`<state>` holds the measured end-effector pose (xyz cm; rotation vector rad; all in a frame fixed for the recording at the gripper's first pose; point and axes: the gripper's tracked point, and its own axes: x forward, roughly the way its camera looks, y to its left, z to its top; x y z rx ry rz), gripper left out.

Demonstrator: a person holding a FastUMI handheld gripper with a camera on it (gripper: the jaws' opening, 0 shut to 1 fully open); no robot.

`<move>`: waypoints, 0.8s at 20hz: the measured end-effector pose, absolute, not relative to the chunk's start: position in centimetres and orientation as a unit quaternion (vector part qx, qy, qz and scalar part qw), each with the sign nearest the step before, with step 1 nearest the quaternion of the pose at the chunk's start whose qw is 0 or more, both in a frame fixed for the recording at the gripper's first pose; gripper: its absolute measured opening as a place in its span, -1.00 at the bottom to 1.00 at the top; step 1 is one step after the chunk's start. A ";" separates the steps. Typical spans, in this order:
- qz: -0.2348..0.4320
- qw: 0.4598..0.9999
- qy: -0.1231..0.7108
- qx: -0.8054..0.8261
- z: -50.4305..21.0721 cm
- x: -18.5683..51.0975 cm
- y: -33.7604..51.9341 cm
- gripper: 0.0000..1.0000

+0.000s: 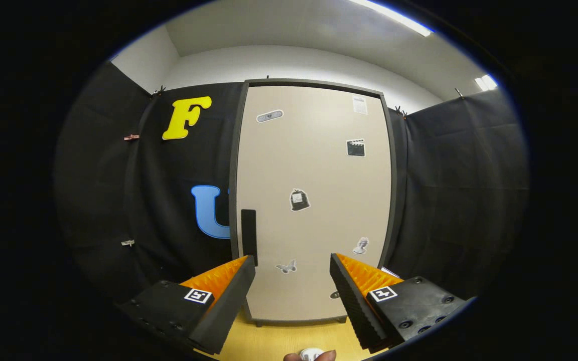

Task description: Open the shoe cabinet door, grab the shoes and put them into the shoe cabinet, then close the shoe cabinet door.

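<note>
The shoe cabinet (314, 200) stands upright straight ahead of the tool (292, 271), its beige door (319, 170) closed flat inside a dark frame, so nothing of its inside can be seen. A dark vertical handle (249, 236) sits on the door's left edge, just above the tip of the tool's left finger. Several small stickers (299, 199) are scattered over the door, among them a clapperboard, a butterfly and a dark bag shape; any writing on them is too small to read. The tool's two fingers are spread wide apart with nothing between them, the lower part of the door showing through the gap. The cabinet rests on a yellowish wooden floor (289, 338). Black cloth walls (449, 190) hang on both sides of the cabinet. A fingertip (326, 356) and a small white object show at the bottom, below the fingers.
</note>
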<state>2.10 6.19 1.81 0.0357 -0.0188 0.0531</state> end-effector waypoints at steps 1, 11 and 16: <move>0.029 0.999 -0.010 0.018 1.9 2.5 6.8 0.95; 0.055 0.998 0.014 0.038 -0.5 11.2 13.0 0.95; 0.053 0.998 0.029 0.031 -2.9 15.6 14.1 0.95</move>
